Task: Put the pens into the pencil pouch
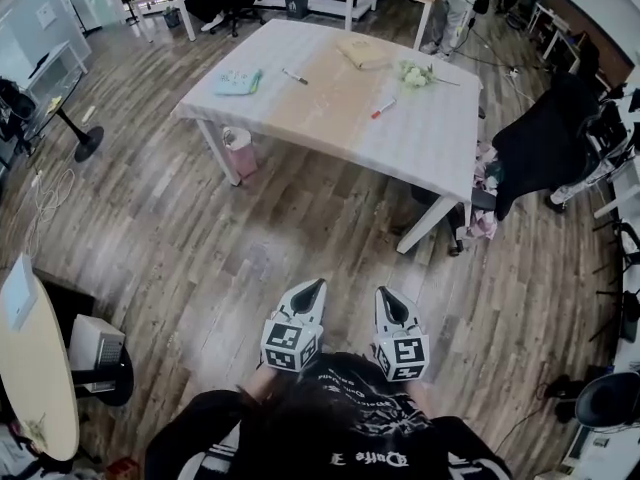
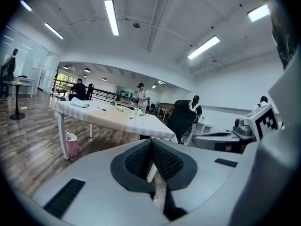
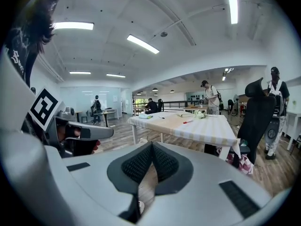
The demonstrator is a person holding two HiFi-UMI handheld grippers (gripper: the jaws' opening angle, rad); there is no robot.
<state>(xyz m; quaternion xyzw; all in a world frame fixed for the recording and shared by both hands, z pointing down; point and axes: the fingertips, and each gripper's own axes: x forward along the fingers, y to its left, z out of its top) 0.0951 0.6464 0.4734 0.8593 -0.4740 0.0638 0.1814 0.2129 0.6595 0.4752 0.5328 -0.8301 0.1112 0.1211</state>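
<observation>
Wooden flooring is lying between the person and the white tabletop [image 1: 430, 138], where a black pen [image 1: 295, 76] and a red pen [image 1: 383, 108] are resting well apart and the teal pencil pouch [image 1: 238, 82] is sitting near the left corner. The left gripper [image 1: 315, 288] and right gripper [image 1: 385, 296] are hovering well short of it, fingers pressing together on nothing. Those pens are looking light, stiff and apt to roll, best pinched across mid-barrel, while the soft pouch is probably wanting a hold at its mouth.
</observation>
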